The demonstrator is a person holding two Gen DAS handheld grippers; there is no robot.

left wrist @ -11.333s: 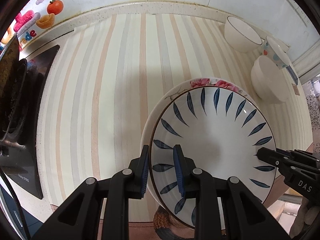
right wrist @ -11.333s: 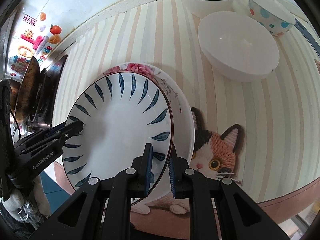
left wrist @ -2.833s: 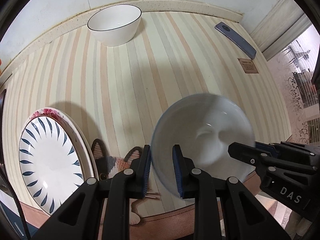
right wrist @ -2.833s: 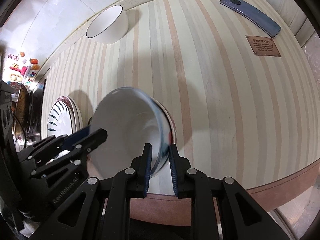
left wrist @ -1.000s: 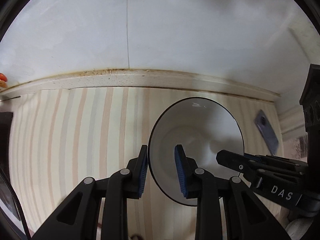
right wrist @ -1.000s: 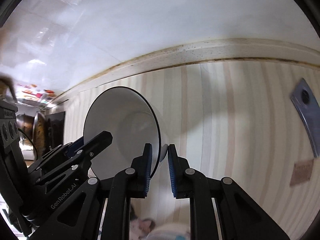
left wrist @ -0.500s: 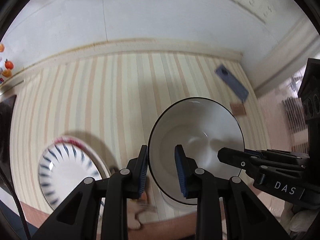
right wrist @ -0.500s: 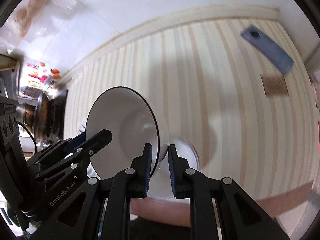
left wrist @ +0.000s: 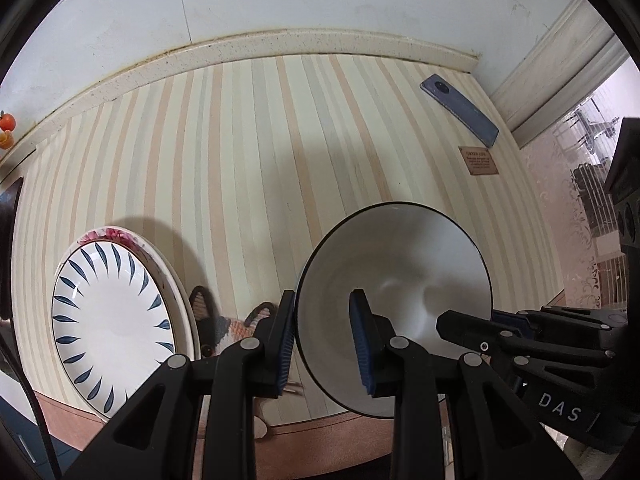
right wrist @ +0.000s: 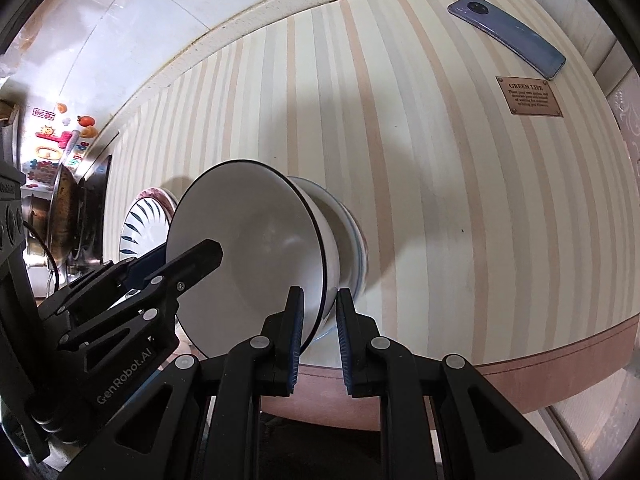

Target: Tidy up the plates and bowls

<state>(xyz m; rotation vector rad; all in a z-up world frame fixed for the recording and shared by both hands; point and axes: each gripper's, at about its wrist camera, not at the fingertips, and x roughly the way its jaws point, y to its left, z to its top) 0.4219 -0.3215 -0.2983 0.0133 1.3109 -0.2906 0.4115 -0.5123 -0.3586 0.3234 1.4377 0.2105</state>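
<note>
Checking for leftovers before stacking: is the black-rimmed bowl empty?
Empty. The black-rimmed bowl shows only bare white inside in both views, held at its rim by the left gripper and right gripper.

A white bowl with a thin dark rim [left wrist: 394, 288] fills the lower centre-right of the left wrist view, mouth tilted toward the camera; in the right wrist view it sits nested in a blurred bowl [right wrist: 352, 236] below it. At the lower left, a white plate with blue leaf strokes [left wrist: 114, 320] lies on a floral-rimmed plate [left wrist: 120, 235]
</note>
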